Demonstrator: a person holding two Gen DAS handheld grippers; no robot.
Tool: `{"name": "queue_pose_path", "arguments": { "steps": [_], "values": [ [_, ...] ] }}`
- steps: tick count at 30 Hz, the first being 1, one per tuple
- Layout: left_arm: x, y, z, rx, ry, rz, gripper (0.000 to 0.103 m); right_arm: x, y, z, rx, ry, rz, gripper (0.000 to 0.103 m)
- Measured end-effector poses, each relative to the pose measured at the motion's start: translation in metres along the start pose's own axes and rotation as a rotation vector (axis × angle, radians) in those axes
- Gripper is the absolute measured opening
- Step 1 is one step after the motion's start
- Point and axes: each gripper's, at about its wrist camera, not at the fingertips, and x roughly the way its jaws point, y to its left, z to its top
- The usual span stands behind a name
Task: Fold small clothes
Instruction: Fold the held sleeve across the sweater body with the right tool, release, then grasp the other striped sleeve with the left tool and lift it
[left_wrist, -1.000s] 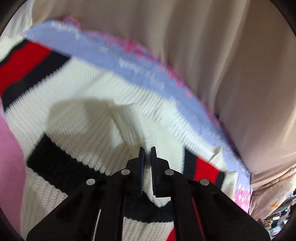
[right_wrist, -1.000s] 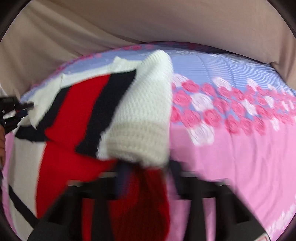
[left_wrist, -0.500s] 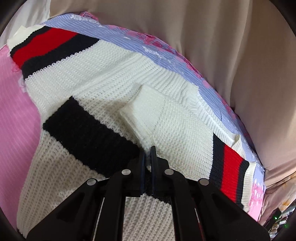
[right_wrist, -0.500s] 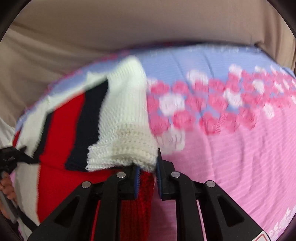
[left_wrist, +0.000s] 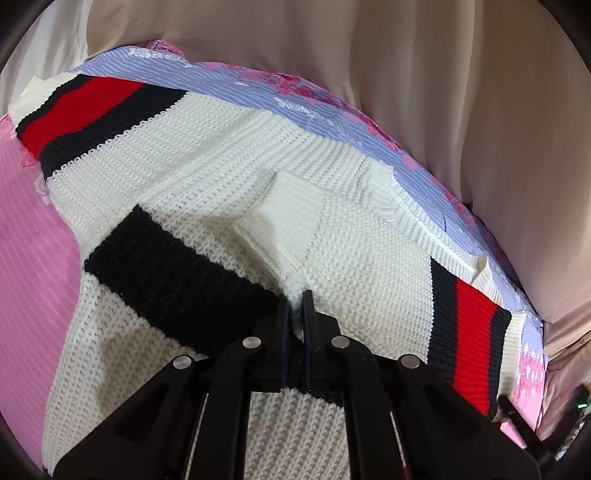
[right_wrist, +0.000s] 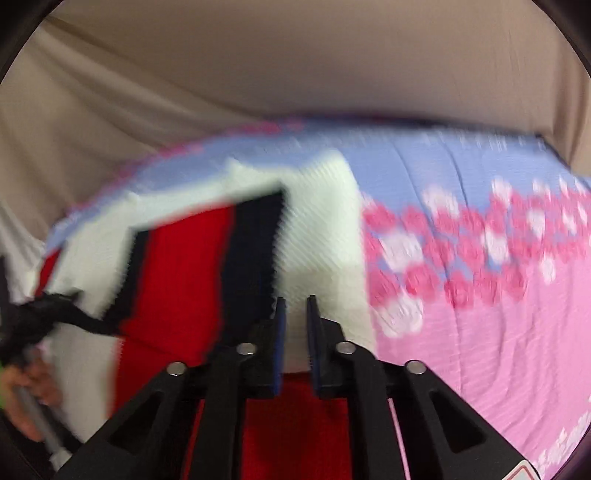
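A white knit sweater with black and red stripes lies spread on the bed. One sleeve is folded across its body, with a black band and a white cuff. My left gripper is shut on the sweater's knit at the edge of that folded sleeve. In the blurred right wrist view, my right gripper stands slightly parted over the sweater's white cuff, beside its red and black stripes. The left gripper and the hand holding it show at the left edge.
The bed has a pink and lilac sheet with a rose print. A beige curtain hangs close behind the bed's far edge. Some clutter shows past the bed's right end.
The right gripper's jaws have parted a little and the white cuff now lies lower, in front of them. The left gripper has stayed shut on the knit, barely moving.
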Motion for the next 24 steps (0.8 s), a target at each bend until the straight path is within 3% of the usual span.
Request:
{"name": "queue_pose_path", "arguments": {
  "steps": [4,7,10,13,15,17,18,19,22,24],
  "values": [
    [0.000,0.000,-0.001,0.013,-0.008,-0.005,0.007,-0.029,-0.009,0.005,0.043,-0.041,0.010,0.000],
    [0.000,0.003,0.000,-0.010,-0.008,-0.017,0.007,-0.009,-0.012,0.003,-0.009,0.001,-0.020,0.000],
    [-0.002,0.008,0.004,-0.055,0.011,-0.038,0.008,-0.020,-0.012,0.018,0.027,-0.009,-0.005,0.000],
    [-0.003,0.011,0.006,-0.073,-0.003,-0.042,0.012,-0.037,-0.005,0.043,0.014,-0.089,-0.028,0.014],
    [0.000,0.012,0.006,-0.071,-0.005,-0.045,0.013,-0.021,-0.007,0.064,0.008,-0.089,-0.052,0.021],
    [0.001,0.011,0.005,-0.055,-0.017,-0.043,0.013,0.008,-0.011,0.079,0.026,-0.040,-0.060,0.021],
    [0.000,0.010,0.005,-0.045,-0.020,-0.043,0.013,0.025,-0.016,0.083,0.038,0.009,-0.080,0.016],
    [-0.001,0.011,0.004,-0.042,-0.018,-0.045,0.013,0.033,-0.020,0.085,0.051,0.006,-0.076,0.015],
    [-0.015,0.024,0.008,-0.073,-0.017,-0.078,0.013,0.019,-0.018,0.095,0.091,-0.007,-0.127,0.021],
    [-0.031,0.041,0.012,-0.105,-0.043,-0.091,0.019,-0.006,0.003,0.091,0.041,-0.042,-0.132,0.021]
  ]
}}
